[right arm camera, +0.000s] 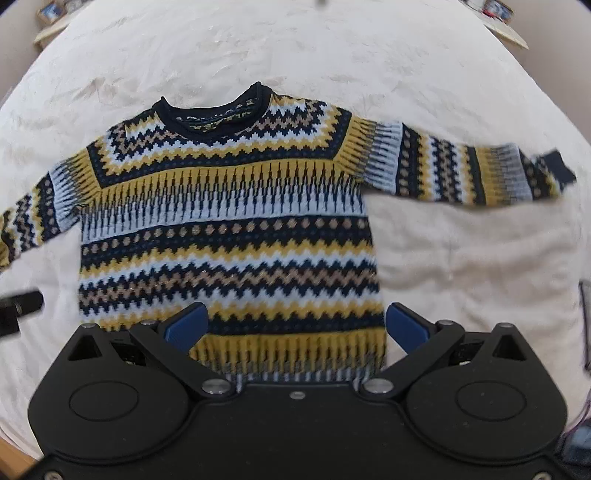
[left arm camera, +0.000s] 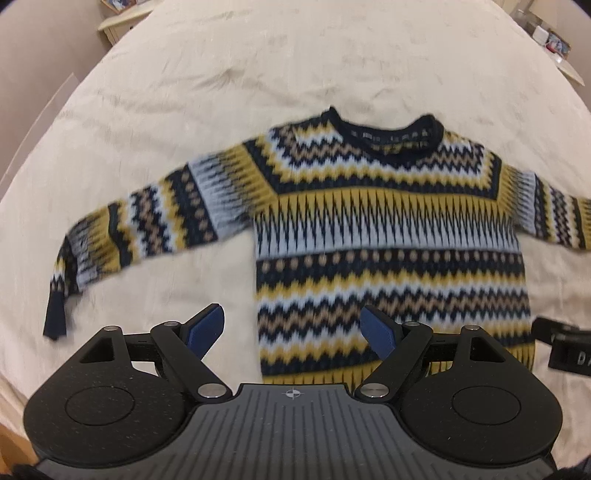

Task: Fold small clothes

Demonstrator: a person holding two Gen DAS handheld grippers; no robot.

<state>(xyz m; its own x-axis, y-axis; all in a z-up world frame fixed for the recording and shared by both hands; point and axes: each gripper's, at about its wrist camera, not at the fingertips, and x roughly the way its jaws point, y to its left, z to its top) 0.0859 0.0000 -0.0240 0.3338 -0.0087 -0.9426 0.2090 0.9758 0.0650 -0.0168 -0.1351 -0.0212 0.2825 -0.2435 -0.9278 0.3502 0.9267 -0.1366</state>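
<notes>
A small knitted sweater [left arm camera: 388, 236] with navy, yellow, pale blue and tan zigzag bands lies flat, front up, on a cream bedspread [left arm camera: 258, 74], neck away from me and both sleeves spread out. It also shows in the right wrist view [right arm camera: 229, 229]. My left gripper [left arm camera: 291, 328] is open and empty, hovering over the sweater's lower left hem corner. My right gripper [right arm camera: 295, 325] is open and empty, above the lower right part of the hem. The right gripper's edge [left arm camera: 565, 347] shows at the right of the left wrist view.
The cream bedspread [right arm camera: 461, 258] fills both views. A small wooden side table [left arm camera: 122, 18] stands at the far left, and a cluttered shelf [left arm camera: 554, 40] at the far right. The left gripper's edge [right arm camera: 18, 306] shows at the left of the right wrist view.
</notes>
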